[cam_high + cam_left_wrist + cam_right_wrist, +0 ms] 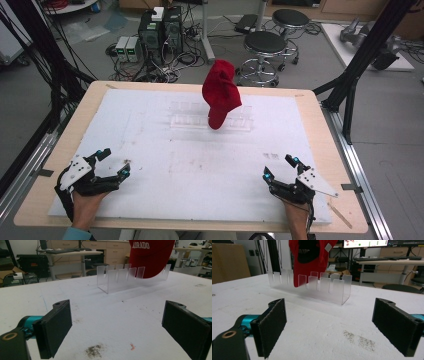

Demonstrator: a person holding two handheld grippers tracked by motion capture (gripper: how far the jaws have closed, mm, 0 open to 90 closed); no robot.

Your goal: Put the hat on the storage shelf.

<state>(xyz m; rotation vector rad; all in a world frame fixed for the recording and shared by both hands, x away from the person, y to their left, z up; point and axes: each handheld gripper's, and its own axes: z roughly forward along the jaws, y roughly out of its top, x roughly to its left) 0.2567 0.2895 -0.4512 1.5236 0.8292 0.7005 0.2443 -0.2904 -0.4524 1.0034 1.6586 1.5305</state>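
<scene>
A red cap [220, 93] stands upright in a clear slotted acrylic rack [235, 121] at the middle far part of the white mat. In the left gripper view the red cap [152, 257] carries white lettering and rests in the rack [120, 277]. From the right gripper view the cap [309, 260] shows its black inside above the rack [324, 287]. My left gripper [114, 162] rests open at the near left of the mat, and its jaws hold nothing. My right gripper [280, 166] sits open at the near right, also holding nothing.
The white mat [150, 150] covers a wooden table [320, 130]. Black frame posts [350, 80] rise at the right and left edges. Stools [265, 47] and computer boxes [160, 32] stand on the floor beyond the far edge. Dark smudges [93, 350] mark the mat.
</scene>
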